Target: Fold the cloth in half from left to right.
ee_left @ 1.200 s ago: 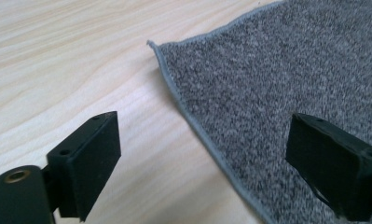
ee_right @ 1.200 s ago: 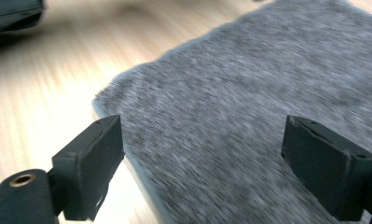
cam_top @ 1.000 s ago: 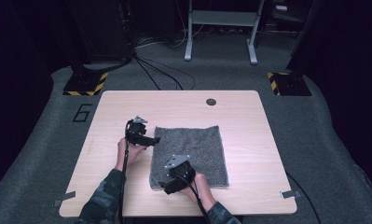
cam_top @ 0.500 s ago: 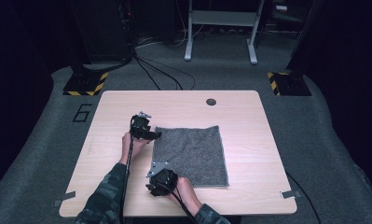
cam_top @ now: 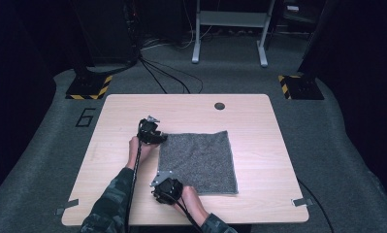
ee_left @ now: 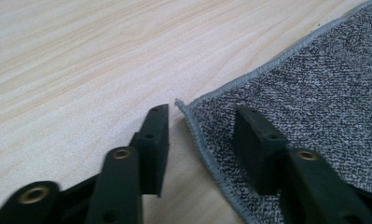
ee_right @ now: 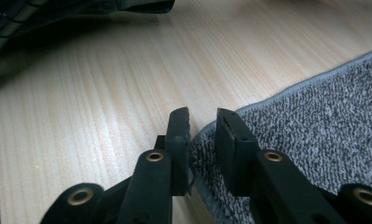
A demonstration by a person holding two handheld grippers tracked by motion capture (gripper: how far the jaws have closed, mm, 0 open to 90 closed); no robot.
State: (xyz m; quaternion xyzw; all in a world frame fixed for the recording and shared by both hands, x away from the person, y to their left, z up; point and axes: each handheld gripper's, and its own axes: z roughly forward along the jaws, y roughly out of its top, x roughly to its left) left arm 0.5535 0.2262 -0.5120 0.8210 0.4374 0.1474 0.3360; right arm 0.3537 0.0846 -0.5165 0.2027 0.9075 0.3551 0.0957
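The left gripper (cam_top: 158, 137) is straddling the far-left corner of the grey towel (cam_top: 197, 160), lying flat on the wooden table (cam_top: 259, 121), its jaws closing but still apart. The right gripper (cam_top: 157, 180) is closing narrowly around the near-left corner, a small gap remaining.

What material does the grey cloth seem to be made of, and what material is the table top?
The grey cloth looks like a looped textile, perhaps terry or thin carpet: speckled dark and light grey pile, matte, with a stitched lighter grey edge. The table top looks like pale wood-grain laminate or sealed wood: long grain lines and a smooth, faintly glossy finish. Which of the two, the look leaves open.
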